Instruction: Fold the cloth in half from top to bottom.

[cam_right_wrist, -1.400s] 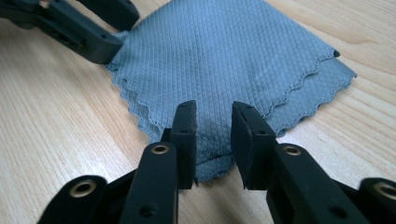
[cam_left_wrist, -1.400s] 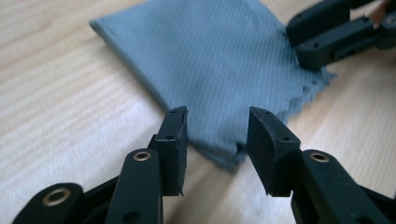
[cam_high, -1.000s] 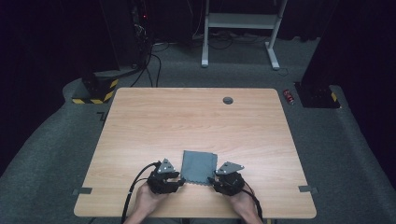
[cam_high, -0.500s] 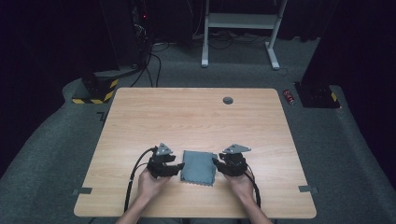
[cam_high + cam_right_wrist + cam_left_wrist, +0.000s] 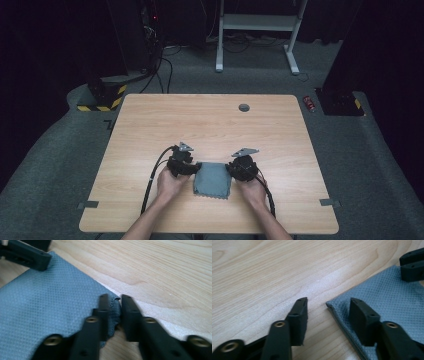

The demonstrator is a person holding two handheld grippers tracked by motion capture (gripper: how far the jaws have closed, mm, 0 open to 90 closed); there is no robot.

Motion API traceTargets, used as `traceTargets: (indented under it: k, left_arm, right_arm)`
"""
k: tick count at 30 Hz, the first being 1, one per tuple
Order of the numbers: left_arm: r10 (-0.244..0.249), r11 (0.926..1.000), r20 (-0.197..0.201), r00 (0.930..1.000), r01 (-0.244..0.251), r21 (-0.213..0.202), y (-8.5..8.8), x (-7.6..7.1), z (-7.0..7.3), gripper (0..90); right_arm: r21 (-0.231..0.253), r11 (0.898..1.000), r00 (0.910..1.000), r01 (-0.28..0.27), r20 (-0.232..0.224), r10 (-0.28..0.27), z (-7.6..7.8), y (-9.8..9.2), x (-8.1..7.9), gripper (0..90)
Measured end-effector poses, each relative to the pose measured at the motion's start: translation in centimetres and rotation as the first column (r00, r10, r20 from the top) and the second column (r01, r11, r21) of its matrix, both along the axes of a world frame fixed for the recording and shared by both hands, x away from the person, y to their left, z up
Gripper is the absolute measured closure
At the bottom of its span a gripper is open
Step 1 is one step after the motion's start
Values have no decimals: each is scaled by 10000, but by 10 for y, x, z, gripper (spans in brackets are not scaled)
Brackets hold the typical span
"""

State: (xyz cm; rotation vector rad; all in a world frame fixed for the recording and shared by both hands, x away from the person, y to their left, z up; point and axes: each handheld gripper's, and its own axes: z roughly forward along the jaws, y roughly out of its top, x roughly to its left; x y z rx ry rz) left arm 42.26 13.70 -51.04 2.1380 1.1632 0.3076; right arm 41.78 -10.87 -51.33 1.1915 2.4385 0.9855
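The grey cloth (image 5: 213,179) lies folded on the table (image 5: 150,130) between both claws, seemingly set for lifting by its far corners. The left gripper (image 5: 328,306) straddles its corner, jaws spread and just narrowing, not yet pressing. The right gripper (image 5: 115,303), jaws just closing, pinches the other corner.

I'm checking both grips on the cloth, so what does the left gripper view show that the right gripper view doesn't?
Left gripper view: the left gripper is open, its jaws straddling a corner of the grey cloth without pinching it. Right gripper view: the right gripper has just been closing, and its jaws pinch a bunched cloth corner. Both show the wooden table and the other gripper's jaws at the cloth's far edge.
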Motion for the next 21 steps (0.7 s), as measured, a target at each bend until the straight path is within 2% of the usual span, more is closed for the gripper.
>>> traceTargets:
  k: [1,4,8,13,21]
  left_arm:
    - [-75,10000,-26,10000,75,-47,-1,0,0,599]
    - [-417,9991,-97,9991,417,-44,-2,-1,0,719]
    - [-510,9979,-214,9985,501,-420,1,2,0,862]
    - [-259,9972,-22,9997,257,-699,5,6,0,881]
    - [218,9978,322,9992,-198,-630,2,27,8,882]
  right_arm:
    - [-161,9998,9999,-142,28,142,0,1,0,865]
    - [-303,9991,9994,-313,102,316,1,4,2,881]
    - [-406,9984,9991,-399,128,404,3,5,6,887]
    - [-479,9983,9988,-333,330,349,9,8,14,888]
    - [-537,9986,9988,-5,498,32,10,12,34,887]
